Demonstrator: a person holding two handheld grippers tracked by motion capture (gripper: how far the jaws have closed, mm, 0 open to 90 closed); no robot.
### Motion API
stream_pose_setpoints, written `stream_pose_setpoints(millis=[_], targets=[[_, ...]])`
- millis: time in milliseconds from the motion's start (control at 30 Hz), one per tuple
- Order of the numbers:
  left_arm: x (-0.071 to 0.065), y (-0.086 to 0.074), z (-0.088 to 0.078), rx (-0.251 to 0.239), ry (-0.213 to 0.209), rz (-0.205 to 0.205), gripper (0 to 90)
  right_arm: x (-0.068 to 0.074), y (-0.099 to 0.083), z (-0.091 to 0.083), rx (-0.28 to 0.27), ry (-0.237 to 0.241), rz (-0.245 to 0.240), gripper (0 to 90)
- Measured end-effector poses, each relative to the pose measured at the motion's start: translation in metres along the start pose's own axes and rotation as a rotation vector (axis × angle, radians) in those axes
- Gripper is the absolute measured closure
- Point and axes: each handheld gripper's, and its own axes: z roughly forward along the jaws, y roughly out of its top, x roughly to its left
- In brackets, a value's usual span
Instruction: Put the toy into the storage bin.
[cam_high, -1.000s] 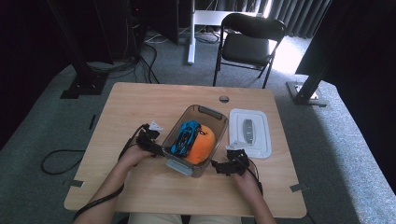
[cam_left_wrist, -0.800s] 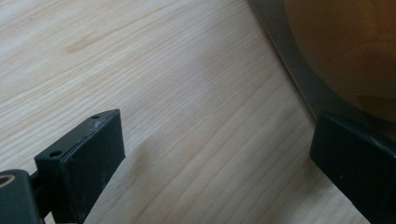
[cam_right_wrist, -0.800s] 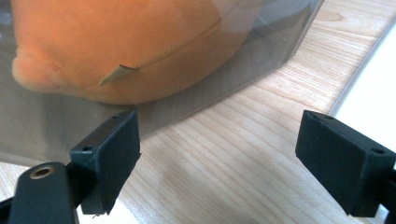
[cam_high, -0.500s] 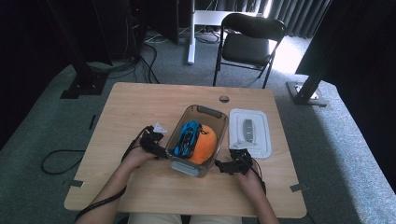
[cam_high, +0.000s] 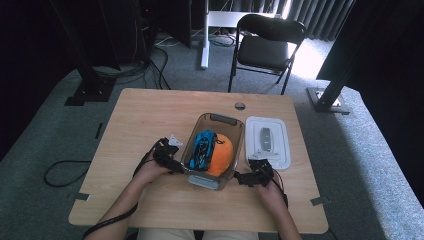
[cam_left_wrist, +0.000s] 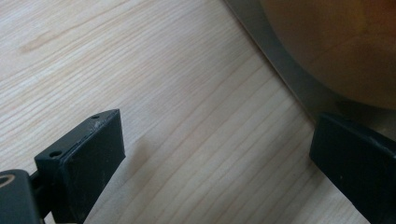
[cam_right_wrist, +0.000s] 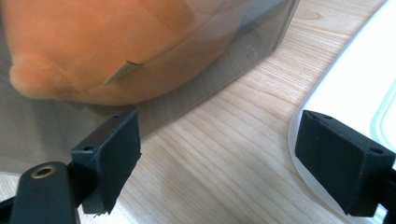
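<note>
Clear plastic forms the bin (cam_high: 235, 131) that sits near the middle of the pale wooden counter (cam_high: 150, 115), with an orange plush toy (cam_high: 220, 155) and a blue toy car (cam_high: 202, 148) lying side by side inside it, the car at the plush's 9 o'clock. Just beside the bin, at its 3 o'clock, lies a white lid (cam_high: 280, 131) flat on the counter, with a grey handle on its top. The left gripper (cam_high: 172, 161) sits at the bin's 8 o'clock, close against its wall; in the left gripper view its fingers (cam_left_wrist: 84, 161) stand wide apart over bare wood, with the bin's base edge beside the one at 3 o'clock. The right gripper (cam_high: 246, 178) sits at the bin's 4 o'clock, at the near corner; in the right gripper view its fingers (cam_right_wrist: 109, 156) are also wide apart, one just beside the bin wall with the plush behind it, the other over the lid's rim.
</note>
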Motion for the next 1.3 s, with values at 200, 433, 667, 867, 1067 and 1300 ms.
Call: stream_pose_setpoints(millis=[200,433,667,867,1067,1300], targets=[[-0.006,0.000,0.002,0.002,0.011,-0.004,3.7,0.001,0.000,-0.010,-0.027,0.007,-0.002,13.8],[-0.014,0.002,0.004,0.012,0.010,0.004,3.6,-0.002,-0.006,-0.015,-0.031,0.004,0.008,13.8],[-0.023,0.006,0.006,0.031,0.012,0.035,3.6,-0.008,-0.015,-0.017,-0.017,-0.005,0.031,13.8],[-0.030,0.007,0.009,0.034,0.003,0.053,3.5,-0.009,-0.018,-0.021,-0.013,-0.008,0.029,13.9],[-0.033,0.007,0.009,0.035,-0.003,0.066,3.5,-0.013,-0.020,-0.029,-0.022,-0.032,0.038,13.8],[-0.033,0.000,0.007,0.018,-0.013,0.062,2.9,-0.022,-0.022,-0.037,-0.054,-0.073,0.073,13.8]])
